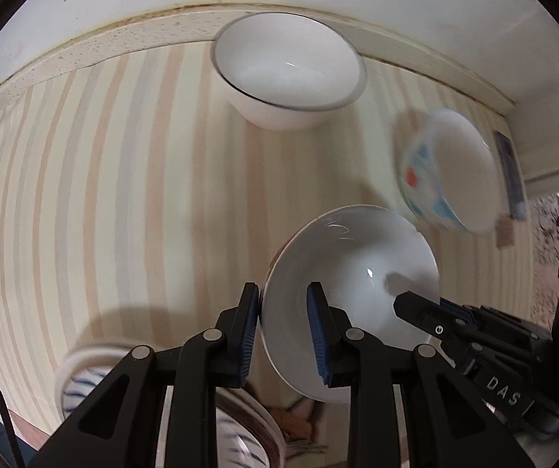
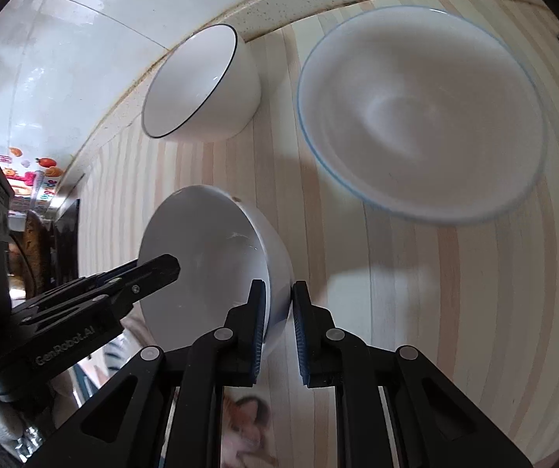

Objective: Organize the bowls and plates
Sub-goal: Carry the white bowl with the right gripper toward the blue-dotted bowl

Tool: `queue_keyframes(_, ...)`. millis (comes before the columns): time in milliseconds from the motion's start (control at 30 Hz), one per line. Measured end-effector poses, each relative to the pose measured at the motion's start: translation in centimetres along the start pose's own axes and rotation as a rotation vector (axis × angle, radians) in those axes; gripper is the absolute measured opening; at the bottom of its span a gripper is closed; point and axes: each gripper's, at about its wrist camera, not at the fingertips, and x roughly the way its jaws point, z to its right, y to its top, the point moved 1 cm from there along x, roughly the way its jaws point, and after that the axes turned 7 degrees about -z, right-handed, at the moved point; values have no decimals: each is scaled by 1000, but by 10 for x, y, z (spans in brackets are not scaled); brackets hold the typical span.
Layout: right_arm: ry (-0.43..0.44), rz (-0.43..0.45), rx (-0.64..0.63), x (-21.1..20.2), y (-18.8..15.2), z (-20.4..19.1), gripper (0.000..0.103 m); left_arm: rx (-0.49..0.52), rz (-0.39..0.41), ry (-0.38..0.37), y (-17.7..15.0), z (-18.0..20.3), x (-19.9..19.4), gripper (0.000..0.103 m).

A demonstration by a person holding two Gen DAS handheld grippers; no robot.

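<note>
You hold a plain white bowl [image 1: 351, 269] above the striped table [image 1: 123, 195], left gripper [image 1: 285, 335] and right gripper [image 2: 279, 331] each clamped on opposite rims. It looks glazed, slippery, breakable; grip firmly.

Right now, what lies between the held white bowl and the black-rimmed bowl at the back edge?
Nothing: bare striped tabletop runs from the held white bowl to the black-rimmed bowl, clearest in the left wrist view; the right wrist view agrees.

Striped mat [image 1: 123, 179] covers the counter | dark-rimmed white bowl [image 1: 289, 74] near the back edge | patterned bowl [image 1: 449, 173] to its right | striped dish [image 1: 96, 374] at the front
</note>
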Motion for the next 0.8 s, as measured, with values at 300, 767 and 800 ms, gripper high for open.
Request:
queue_keyframes(300, -14, -29, -1, -27, -60, 29, 16, 66, -17, -13, -49, 45, 0, 23)
queue_keyframes(767, -19, -62, 89, -36, -114, 85, 16, 97, -97, -18, -73, 74, 26, 23)
queue_keyframes(800, -18, -67, 94, -34, -112, 85, 16, 96, -96, -20, -74, 74, 26, 23)
